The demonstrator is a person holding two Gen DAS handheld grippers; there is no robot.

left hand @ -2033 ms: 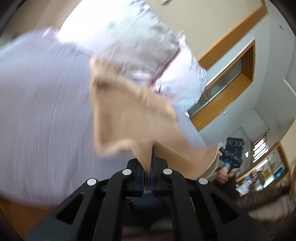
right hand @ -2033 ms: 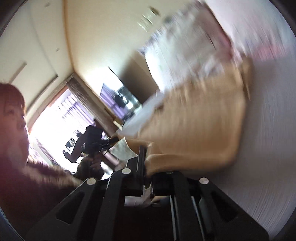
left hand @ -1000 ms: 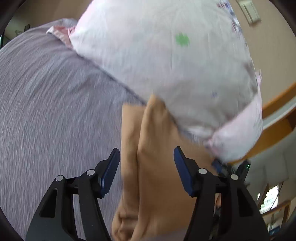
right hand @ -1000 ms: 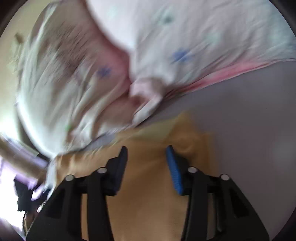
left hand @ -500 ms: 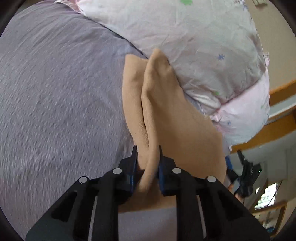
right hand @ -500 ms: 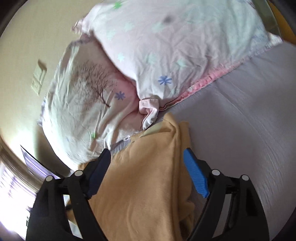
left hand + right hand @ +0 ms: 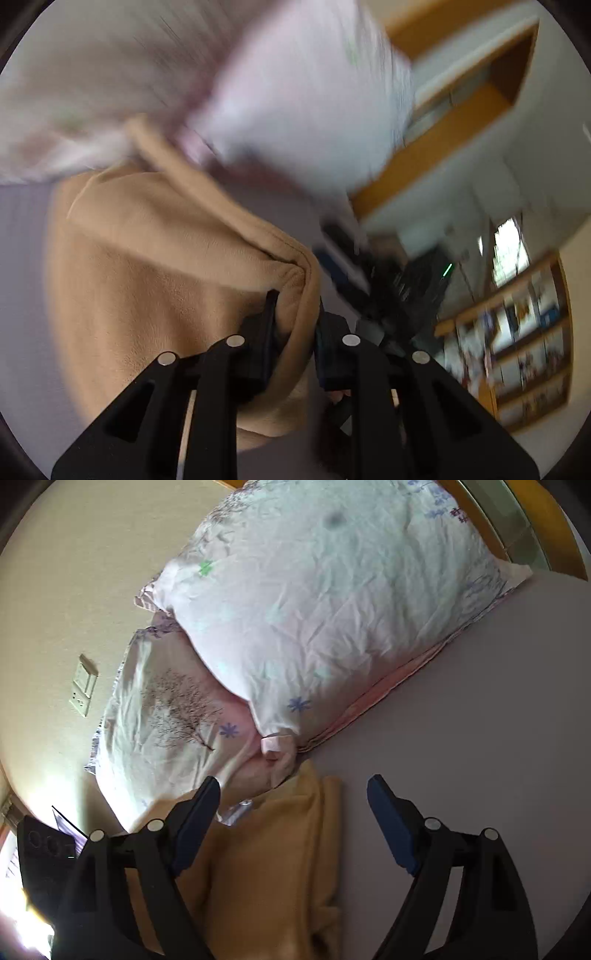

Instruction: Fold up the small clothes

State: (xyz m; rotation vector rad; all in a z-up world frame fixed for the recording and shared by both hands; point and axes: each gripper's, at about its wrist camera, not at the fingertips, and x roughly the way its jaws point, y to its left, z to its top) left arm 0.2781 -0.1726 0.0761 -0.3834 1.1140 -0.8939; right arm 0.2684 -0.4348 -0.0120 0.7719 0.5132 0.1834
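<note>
Lifting tan garment (image 7: pixel 155 280) since earlier, left hand-held gripper (image 7: pixel 293 325) clamped

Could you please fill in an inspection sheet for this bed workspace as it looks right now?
Surface: grey bedsheet, bare to the right of the garment.
Job's things: tan fleece garment lying on the sheet, its far corner touching the pillows; one fold pinched and lifted.
Clutter: two floral pillows stacked at the head of the bed.
Grippers: left hand-held gripper shut on the garment's fold; right hand-held gripper open above the garment, gripping nothing.
Cables: nothing seen.
Surroundings: cream wall with a switch plate; wooden shelving, blurred by motion.
</note>
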